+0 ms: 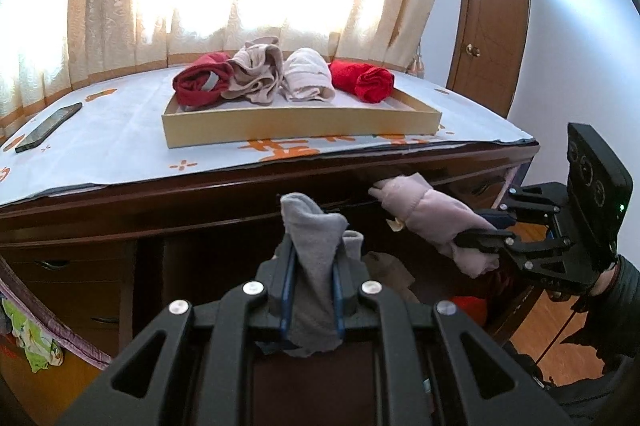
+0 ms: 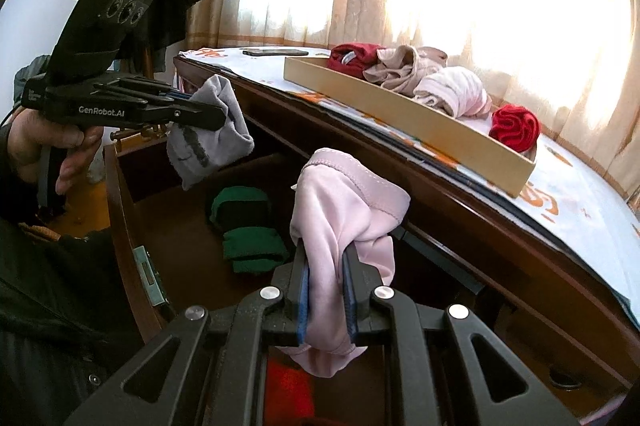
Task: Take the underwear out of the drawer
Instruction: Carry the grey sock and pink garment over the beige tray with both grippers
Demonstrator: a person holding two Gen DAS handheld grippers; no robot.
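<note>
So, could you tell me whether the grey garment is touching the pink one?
Apart. The right wrist view shows the grey garment and pink garment separated by open drawer space.

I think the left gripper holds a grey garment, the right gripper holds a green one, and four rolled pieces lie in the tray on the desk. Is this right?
Not quite. The right gripper holds a pale pink garment, as the right wrist view shows; the green pieces lie in the open drawer. The left gripper does hold a grey garment, and four rolled pieces lie in the tray.

Six rolled garments (image 1: 308,262), one tray (image 1: 300,124)
</note>
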